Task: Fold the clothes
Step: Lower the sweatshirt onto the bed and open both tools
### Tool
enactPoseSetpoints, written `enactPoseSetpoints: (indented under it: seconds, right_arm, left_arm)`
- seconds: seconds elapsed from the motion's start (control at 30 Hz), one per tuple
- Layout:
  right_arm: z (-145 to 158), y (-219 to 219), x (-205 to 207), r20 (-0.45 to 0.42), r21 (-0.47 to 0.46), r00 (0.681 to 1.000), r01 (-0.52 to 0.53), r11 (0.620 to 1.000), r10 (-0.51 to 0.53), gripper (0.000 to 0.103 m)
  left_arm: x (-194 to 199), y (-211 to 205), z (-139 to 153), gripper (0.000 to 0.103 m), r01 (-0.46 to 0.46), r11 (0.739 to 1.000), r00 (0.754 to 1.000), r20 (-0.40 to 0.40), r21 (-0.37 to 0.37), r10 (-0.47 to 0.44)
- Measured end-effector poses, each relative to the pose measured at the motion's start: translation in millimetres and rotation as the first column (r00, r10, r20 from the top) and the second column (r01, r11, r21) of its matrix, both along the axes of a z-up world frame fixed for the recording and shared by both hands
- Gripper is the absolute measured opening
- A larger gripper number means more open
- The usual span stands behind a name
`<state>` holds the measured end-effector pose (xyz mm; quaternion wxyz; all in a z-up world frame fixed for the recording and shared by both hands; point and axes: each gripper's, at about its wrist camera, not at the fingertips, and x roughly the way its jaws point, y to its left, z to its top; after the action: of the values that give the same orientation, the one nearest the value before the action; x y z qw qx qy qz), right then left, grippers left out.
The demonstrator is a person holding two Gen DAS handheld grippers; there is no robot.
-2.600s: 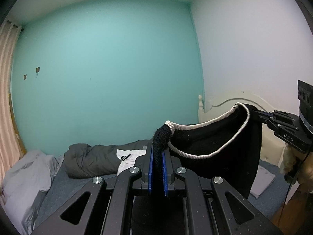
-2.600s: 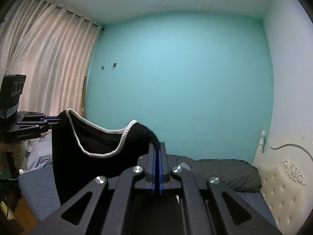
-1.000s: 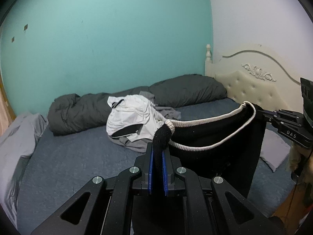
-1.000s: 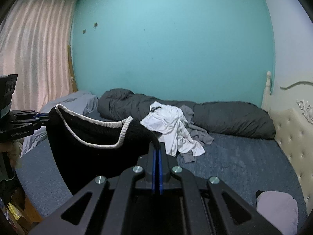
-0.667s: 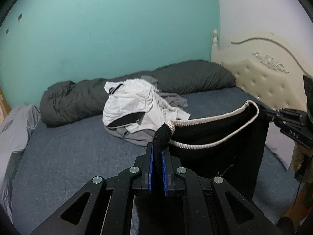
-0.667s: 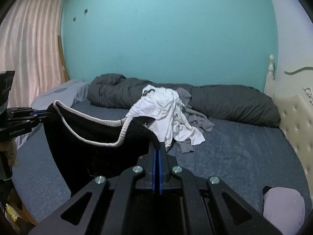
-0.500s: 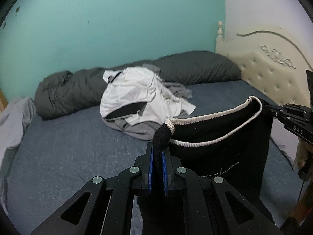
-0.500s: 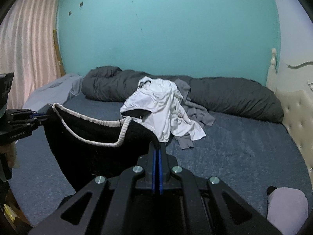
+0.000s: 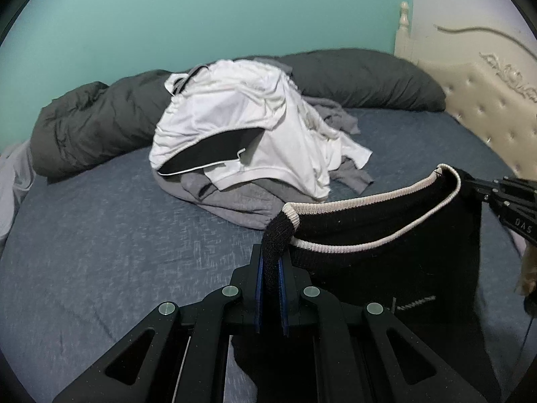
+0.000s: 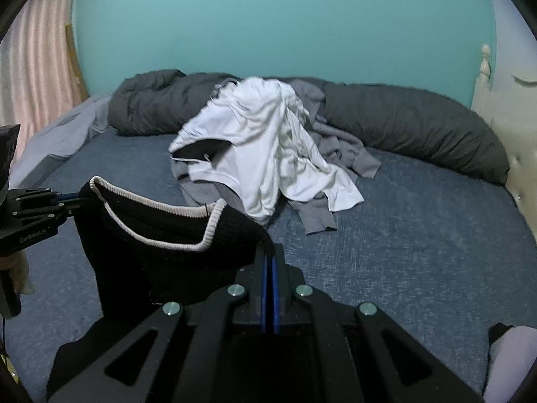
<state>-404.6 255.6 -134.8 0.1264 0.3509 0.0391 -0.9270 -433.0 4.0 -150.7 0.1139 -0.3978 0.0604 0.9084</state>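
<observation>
I have the black knit sweater (image 9: pixel 386 235) hanging in the air over the near edge of the bed (image 9: pixel 100 252), stretched between my two tools by its cream-ribbed edge; the body drops straight down in soft folds below that edge, so I judge it limp, fairly thick and light enough to carry, with nothing fragile about it; a knit like this sags and stretches under its own weight, and the ribbed band is the firmest place to hold, which is where both grips sit.

The left gripper (image 9: pixel 270 268) has its jaws closed on a bunched black corner just below the rib; the right gripper (image 10: pixel 269 262) has its jaws pressed together on the far corner of the same edge, and from the left view I see it at the right (image 9: pixel 496 194) pulling the band taut; the knit looks grippy rather than slippery, so I expect no slipping, though too much tension would distort the rib.

Farther off, mid-bed, lies a heap of loose clothes: a white garment (image 9: pixel 241 134) on top of grey ones (image 9: pixel 235 201); behind them a dark grey duvet (image 10: pixel 419 127) rolled along the teal wall (image 10: pixel 268 16); a cream headboard (image 9: pixel 486 100) at the right; a pink curtain (image 10: pixel 33 50) at the left.
</observation>
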Motion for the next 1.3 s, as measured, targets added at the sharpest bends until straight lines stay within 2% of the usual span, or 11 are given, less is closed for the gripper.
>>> enactPoseSetpoints:
  seconds: [0.4, 0.7, 0.9, 0.97, 1.0, 1.03, 1.07, 1.1, 1.17, 1.3]
  right_arm:
    - [-93, 11, -97, 0.131, 0.033, 0.991, 0.026, 0.999, -0.030, 0.002]
    - [-156, 7, -141, 0.218, 0.070, 0.976, 0.007, 0.998, -0.022, 0.002]
    - [-178, 4, -150, 0.232, 0.086, 0.972, 0.002, 0.996, -0.023, 0.002]
    - [-176, 4, -150, 0.231, 0.091, 0.973, 0.000, 0.996, -0.021, 0.003]
    - [-175, 5, -150, 0.232, 0.090, 0.972, 0.000, 0.996, -0.021, 0.003]
    - [-170, 6, -148, 0.221, 0.083, 0.975, 0.003, 0.997, -0.021, 0.005]
    - [-163, 9, -143, 0.195, 0.077, 0.981, 0.010, 0.997, -0.025, 0.011]
    - [-157, 12, -139, 0.173, 0.073, 0.984, 0.021, 0.997, -0.034, 0.022]
    - [-142, 29, -123, 0.144, 0.004, 0.987, 0.068, 0.998, -0.067, 0.039]
    - [-119, 61, -77, 0.110, -0.140, 0.986, 0.137, 0.981, -0.122, 0.041]
  left_arm:
    - [-80, 12, -93, 0.008, 0.012, 1.000, 0.992, 0.124, -0.019, -0.009]
    - [-107, 6, -149, 0.009, -0.016, 1.000, 0.978, 0.209, 0.001, 0.016]
    - [-102, 1, -146, 0.014, -0.032, 0.999, 0.981, 0.193, 0.026, 0.026]
    - [-96, -6, -140, 0.026, -0.049, 0.998, 0.982, 0.187, 0.051, 0.039]
    - [-88, -15, -135, 0.042, -0.069, 0.995, 0.982, 0.182, 0.075, 0.054]
    - [-81, -24, -129, 0.052, -0.089, 0.991, 0.982, 0.178, 0.099, 0.070]
    - [-73, -33, -124, 0.053, -0.108, 0.986, 0.981, 0.174, 0.123, 0.086]
    - [-65, -42, -119, 0.054, -0.128, 0.981, 0.980, 0.171, 0.148, 0.102]
    - [-50, -59, -108, 0.054, -0.165, 0.966, 0.977, 0.165, 0.196, 0.134]
    - [1, -82, -96, 0.054, -0.170, 0.963, 0.979, 0.151, 0.211, 0.140]
